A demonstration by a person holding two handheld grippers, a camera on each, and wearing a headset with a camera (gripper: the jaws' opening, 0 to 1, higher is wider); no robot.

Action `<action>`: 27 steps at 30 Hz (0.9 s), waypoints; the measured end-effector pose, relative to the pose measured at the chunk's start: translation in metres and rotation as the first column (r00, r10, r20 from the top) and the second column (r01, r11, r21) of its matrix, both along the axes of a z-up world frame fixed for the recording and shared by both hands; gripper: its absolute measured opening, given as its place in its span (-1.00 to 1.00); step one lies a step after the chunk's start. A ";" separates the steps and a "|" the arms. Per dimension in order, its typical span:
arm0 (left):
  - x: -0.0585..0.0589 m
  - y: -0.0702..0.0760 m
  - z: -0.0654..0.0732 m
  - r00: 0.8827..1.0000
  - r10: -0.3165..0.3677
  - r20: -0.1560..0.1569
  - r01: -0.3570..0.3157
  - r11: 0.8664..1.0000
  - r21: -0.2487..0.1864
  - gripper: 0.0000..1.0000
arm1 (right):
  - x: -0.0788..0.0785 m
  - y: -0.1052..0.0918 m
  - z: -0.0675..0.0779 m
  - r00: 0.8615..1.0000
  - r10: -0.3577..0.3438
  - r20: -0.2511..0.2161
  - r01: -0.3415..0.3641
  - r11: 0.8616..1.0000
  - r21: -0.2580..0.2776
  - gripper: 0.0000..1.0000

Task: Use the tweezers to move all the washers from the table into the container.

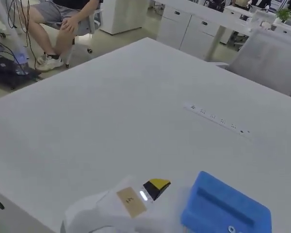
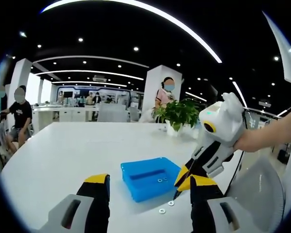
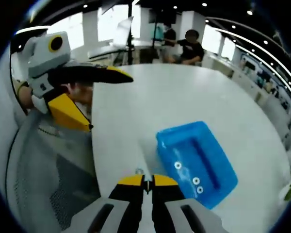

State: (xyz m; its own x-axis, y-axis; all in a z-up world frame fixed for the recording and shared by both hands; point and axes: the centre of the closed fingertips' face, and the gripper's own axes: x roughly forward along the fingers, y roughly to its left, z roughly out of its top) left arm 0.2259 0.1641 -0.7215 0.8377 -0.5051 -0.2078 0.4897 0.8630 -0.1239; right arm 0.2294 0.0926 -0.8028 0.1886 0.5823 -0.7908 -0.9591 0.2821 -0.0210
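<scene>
White tabletop (image 1: 136,107). My right gripper (image 3: 144,179) pinches the thin metal tweezers (image 2: 176,194), tips down beside two small metal ring washers (image 2: 170,203) just short of the blue plastic tray (image 2: 140,187); left gripper (image 2: 148,178) gapes wide.

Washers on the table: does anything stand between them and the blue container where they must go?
Nothing visible does. In the left gripper view, two washers lie on the bare table just in front of the container. The tweezers in the right gripper point down at them from the side, not across the way.
</scene>
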 end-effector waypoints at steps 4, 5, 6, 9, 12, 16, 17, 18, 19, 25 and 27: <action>0.001 0.002 0.001 1.000 0.014 0.009 -0.014 1.000 0.017 0.34 | 0.001 -0.004 -0.004 1.000 -0.010 -0.012 0.010 1.000 -0.009 -0.97; 0.001 0.002 0.001 1.000 0.014 0.009 -0.014 1.000 0.016 0.34 | 0.002 -0.006 -0.003 1.000 -0.015 -0.014 0.015 1.000 -0.009 -0.96; 0.001 0.002 0.001 1.000 0.015 0.011 -0.015 1.000 0.016 0.33 | 0.003 -0.008 -0.002 1.000 -0.025 -0.018 0.025 1.000 -0.005 -0.96; 0.002 0.006 0.003 0.999 0.035 0.023 -0.036 0.999 0.015 0.32 | 0.003 -0.012 -0.002 0.997 -0.055 -0.051 0.055 0.998 0.003 -0.96; 0.004 0.011 0.004 0.997 0.060 0.041 -0.062 0.997 0.050 0.25 | -0.002 -0.014 0.000 0.996 -0.059 -0.062 0.059 0.998 0.005 -0.96; 0.006 0.014 0.004 0.995 0.084 0.051 -0.086 0.995 0.055 0.45 | -0.009 -0.019 -0.003 0.997 -0.051 -0.064 0.052 0.999 0.008 -0.96; 0.006 0.015 0.005 0.994 0.091 0.053 -0.093 0.994 0.050 0.48 | -0.009 -0.020 -0.004 0.997 -0.049 -0.063 0.050 0.999 0.015 -0.96; 0.006 0.016 0.004 0.994 0.095 0.047 -0.097 0.994 0.051 0.47 | -0.008 -0.020 -0.005 0.997 -0.050 -0.063 0.052 0.998 0.024 -0.96; 0.007 0.019 0.003 0.993 0.111 0.039 -0.114 0.992 0.055 0.46 | -0.006 -0.022 -0.005 0.996 -0.053 -0.076 0.056 0.998 0.032 -0.96; 0.009 0.029 0.011 0.983 0.163 0.081 -0.167 0.985 0.044 0.52 | -0.005 -0.023 -0.015 0.996 0.060 -0.066 -0.058 0.998 0.031 -0.97; 0.009 0.020 0.010 0.990 0.130 0.047 -0.129 0.991 -0.018 0.58 | -0.005 -0.025 -0.017 0.992 0.124 0.001 -0.124 0.992 -0.029 -0.97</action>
